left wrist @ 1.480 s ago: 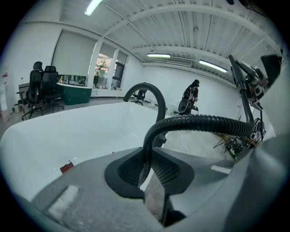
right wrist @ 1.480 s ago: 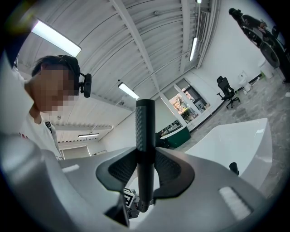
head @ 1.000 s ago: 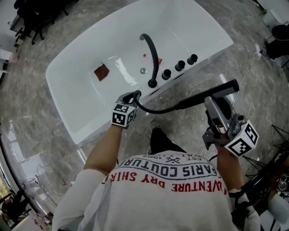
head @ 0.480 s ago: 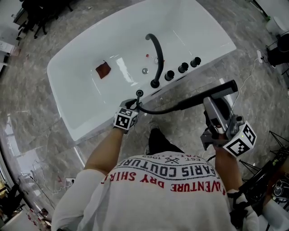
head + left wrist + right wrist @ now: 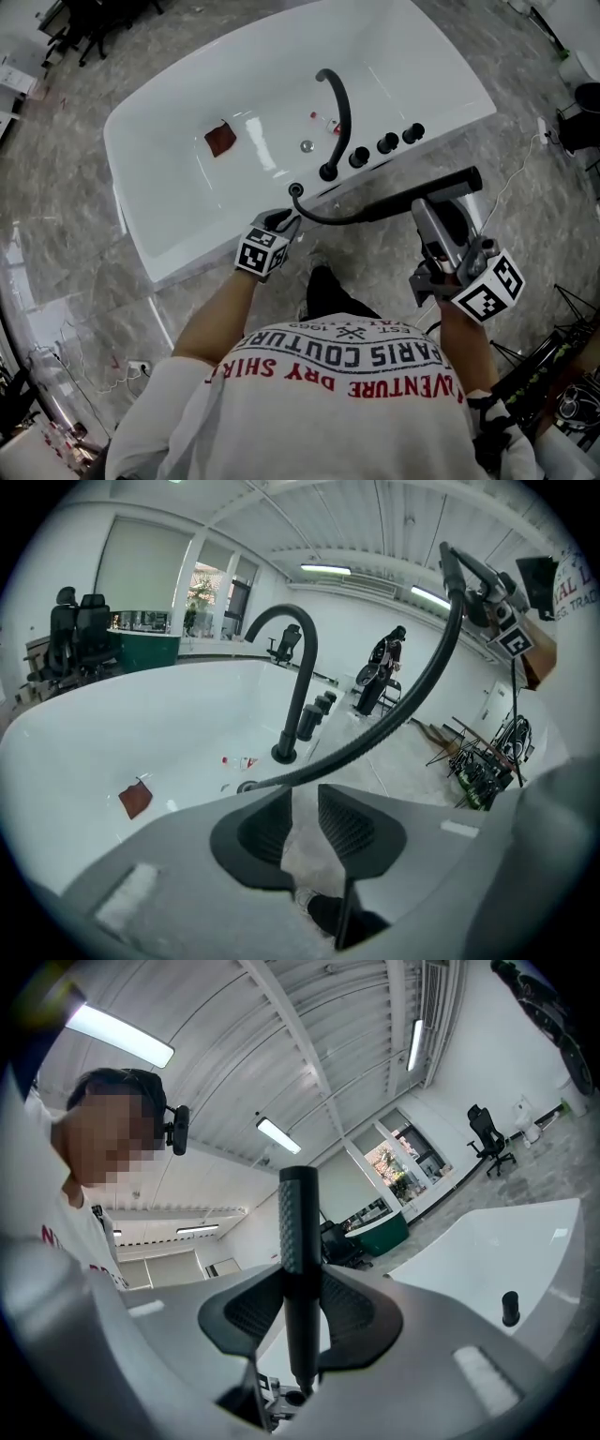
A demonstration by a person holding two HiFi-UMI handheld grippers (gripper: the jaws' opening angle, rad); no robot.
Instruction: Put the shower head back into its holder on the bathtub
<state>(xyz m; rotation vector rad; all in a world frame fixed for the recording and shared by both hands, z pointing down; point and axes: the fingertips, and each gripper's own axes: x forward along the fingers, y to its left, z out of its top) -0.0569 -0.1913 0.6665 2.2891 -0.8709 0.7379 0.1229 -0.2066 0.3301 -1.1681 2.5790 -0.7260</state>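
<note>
The black stick-shaped shower head (image 5: 441, 187) sits crosswise in my right gripper (image 5: 424, 208), which is shut on its handle (image 5: 298, 1232) out over the floor, to the right of the white bathtub (image 5: 187, 253). Its black hose (image 5: 347, 217) curves back to the small holder ring (image 5: 296, 189) on the tub's near rim. My left gripper (image 5: 284, 221) hovers just below that ring. Its jaws are closing with nothing between the pads (image 5: 349, 822). The hose (image 5: 394, 724) passes just beyond their tips.
A black arched faucet (image 5: 339, 103) and three black knobs (image 5: 387, 143) stand on the rim right of the holder. A red scrap (image 5: 221, 140) lies in the tub near the drain (image 5: 307, 145). The person's shoe (image 5: 323, 291) is on the marble floor. Stands and cables crowd the right.
My left gripper has let go of the hose by the holder and drawn back a little from the tub rim. My right gripper has shifted slightly left, still holding the shower head.
</note>
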